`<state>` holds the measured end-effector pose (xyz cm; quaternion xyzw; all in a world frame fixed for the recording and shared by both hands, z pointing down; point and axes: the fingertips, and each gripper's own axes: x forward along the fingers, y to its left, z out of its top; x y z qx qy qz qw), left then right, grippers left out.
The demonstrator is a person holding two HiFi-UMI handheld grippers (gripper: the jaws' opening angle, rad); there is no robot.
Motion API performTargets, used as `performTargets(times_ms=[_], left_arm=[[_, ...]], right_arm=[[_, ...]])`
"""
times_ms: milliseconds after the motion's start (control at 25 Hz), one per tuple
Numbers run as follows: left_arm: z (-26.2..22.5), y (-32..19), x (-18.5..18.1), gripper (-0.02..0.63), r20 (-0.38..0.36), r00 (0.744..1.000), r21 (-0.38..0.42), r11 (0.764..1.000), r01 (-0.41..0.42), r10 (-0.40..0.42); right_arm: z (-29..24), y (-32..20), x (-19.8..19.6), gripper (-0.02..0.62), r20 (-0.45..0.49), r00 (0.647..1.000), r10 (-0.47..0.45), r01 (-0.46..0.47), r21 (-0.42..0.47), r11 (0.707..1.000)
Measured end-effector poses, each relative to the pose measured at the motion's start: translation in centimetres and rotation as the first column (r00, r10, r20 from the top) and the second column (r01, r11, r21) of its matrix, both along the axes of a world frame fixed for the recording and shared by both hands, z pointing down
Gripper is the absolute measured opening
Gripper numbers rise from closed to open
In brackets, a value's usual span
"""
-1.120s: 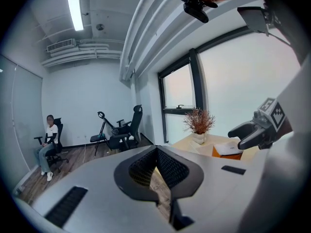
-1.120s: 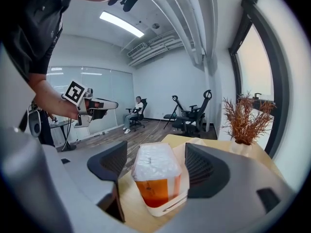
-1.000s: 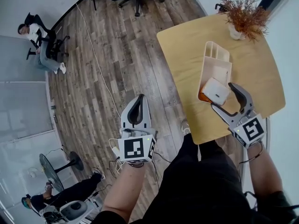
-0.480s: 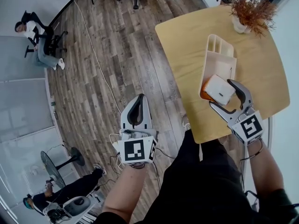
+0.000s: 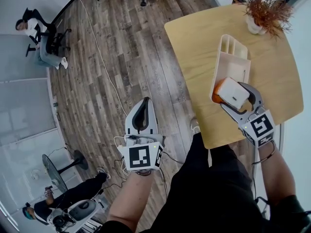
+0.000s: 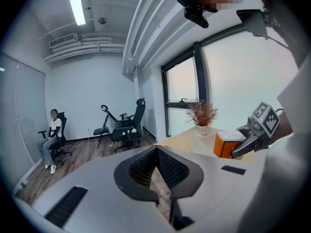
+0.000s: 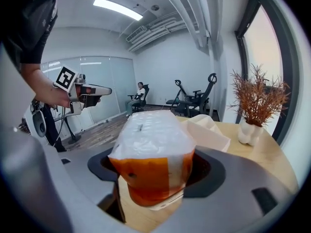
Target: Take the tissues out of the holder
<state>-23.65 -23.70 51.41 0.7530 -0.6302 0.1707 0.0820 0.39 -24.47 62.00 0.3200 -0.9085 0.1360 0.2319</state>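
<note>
An orange tissue pack (image 5: 233, 92) with a clear white top sits between the jaws of my right gripper (image 5: 236, 96), which is shut on it. The pack hangs at the near end of the cream holder (image 5: 233, 57) on the wooden table (image 5: 194, 47). In the right gripper view the pack (image 7: 153, 154) fills the gap of the right gripper (image 7: 154, 171), with the holder (image 7: 210, 130) behind it. My left gripper (image 5: 145, 101) hangs over the floor left of the table, shut and holding nothing. The left gripper (image 6: 156, 150) looks across at the pack (image 6: 227, 142).
A dried plant in a white vase (image 5: 264, 9) stands at the table's far corner. Off the table are wood floor, a cable (image 5: 102, 67), office chairs (image 6: 124, 125), a seated person (image 5: 36, 35) at far left and a fan stand (image 5: 60, 171).
My right gripper has shifted a little to the right with the pack, still over the holder's near end. The left gripper has stayed where it was.
</note>
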Motion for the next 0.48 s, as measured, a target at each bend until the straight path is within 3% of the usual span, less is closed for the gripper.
performTargets(times_ms=[80,160,480], left_arm=[[-0.2,0.0,-0.2,0.005,-0.005,1.000,0.004,1.000,0.004,-0.004],[-0.3,0.0,-0.2,0.005,-0.004,1.000,0.004,1.000,0.004,-0.004],[-1.6,-0.1,-0.2,0.005,-0.002,1.000,0.030,1.000,0.004,-0.004]], right_arm=[[0.1,-0.1,0.2,0.308,-0.005,1.000,0.008,-0.008,-0.008,1.000],[0.1,-0.1,0.5,0.293,-0.003,1.000,0.013,-0.013,-0.011,1.000],[-0.6,-0.1,0.9,0.281,-0.004,1.000,0.020,-0.020,-0.005,1.000]])
